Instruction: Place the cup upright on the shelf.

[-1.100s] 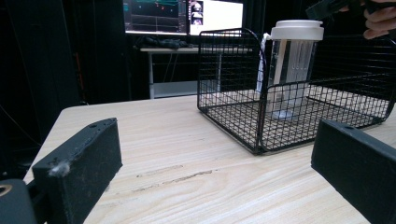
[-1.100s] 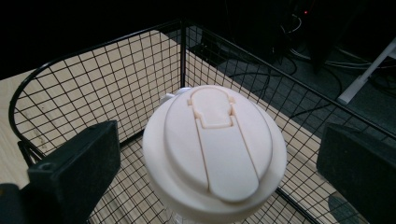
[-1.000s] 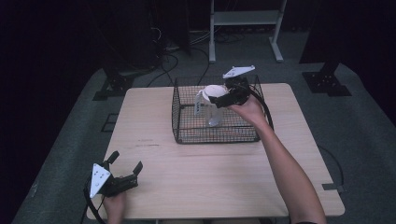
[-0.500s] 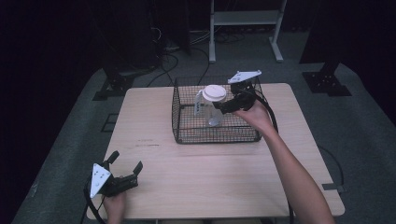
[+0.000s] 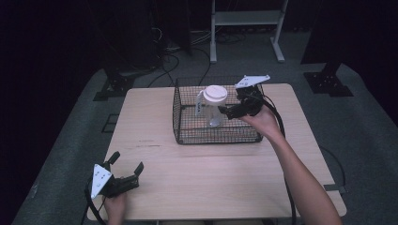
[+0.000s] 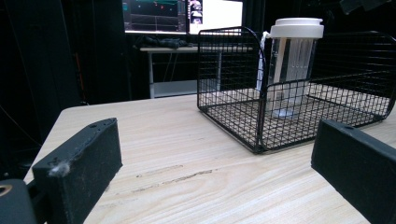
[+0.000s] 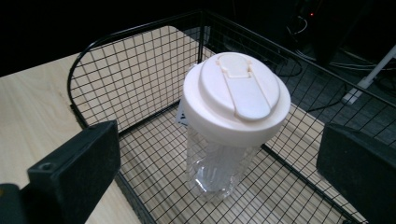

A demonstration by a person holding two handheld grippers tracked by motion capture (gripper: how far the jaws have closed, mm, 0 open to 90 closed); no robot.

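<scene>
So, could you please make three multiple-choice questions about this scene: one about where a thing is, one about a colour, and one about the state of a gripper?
1. Where does the clear bottle stand?
A. inside the wire basket
B. on the bare table beside the basket
C. on the floor

2. What colour is the bottle's lid?
A. black
B. white
C. red

3. How is the right gripper now?
A. shut on the bottle
B. shut on the basket's rim
C. open, with nothing between its jaws

Answers:
1. A, since the mesh walls surround the bottle in the left gripper view and its base rests on the basket floor.
2. B, since the right gripper view shows a white lid from above.
3. C, since its jaws stand wide apart on either side of the bottle without touching it.
</scene>
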